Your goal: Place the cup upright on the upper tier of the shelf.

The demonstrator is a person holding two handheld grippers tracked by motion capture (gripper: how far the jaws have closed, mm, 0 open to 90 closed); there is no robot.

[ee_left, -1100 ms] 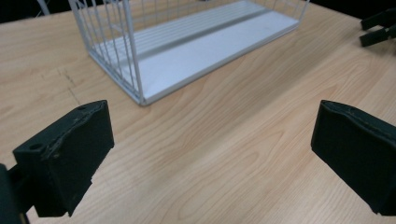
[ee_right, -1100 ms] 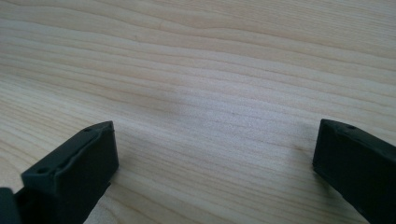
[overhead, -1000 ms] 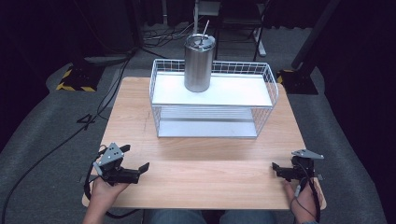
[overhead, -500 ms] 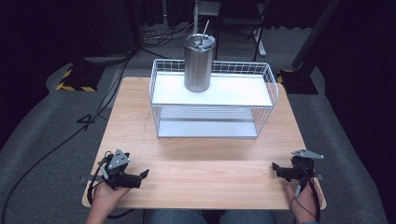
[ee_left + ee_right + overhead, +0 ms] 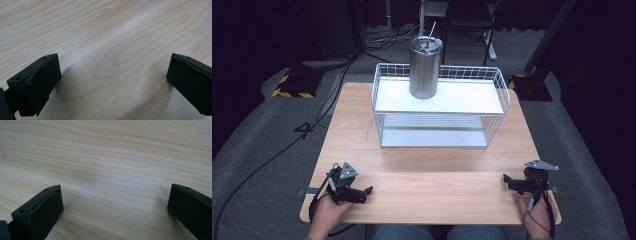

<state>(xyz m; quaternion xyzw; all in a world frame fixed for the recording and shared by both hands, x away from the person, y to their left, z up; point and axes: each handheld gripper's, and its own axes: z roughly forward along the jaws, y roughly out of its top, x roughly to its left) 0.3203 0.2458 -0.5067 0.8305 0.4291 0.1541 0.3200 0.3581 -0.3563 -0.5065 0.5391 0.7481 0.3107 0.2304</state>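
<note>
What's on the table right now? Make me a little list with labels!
table: light wooden top
rack: white wire shelf rack at the far half of the table
cup: tall metal tumbler with a straw, upright on the rack's top shelf, toward its left end
left gripper: near the table's front left corner, jaws wide apart, holding nothing
right gripper: near the front right corner, jaws wide apart, holding nothing

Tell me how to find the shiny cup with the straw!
Look at the wooden table, then the white wire rack at its far side. On the rack's top shelf, toward the left, stands the metal tumbler. It is tall, silver and round, with a straw poking out.
</note>
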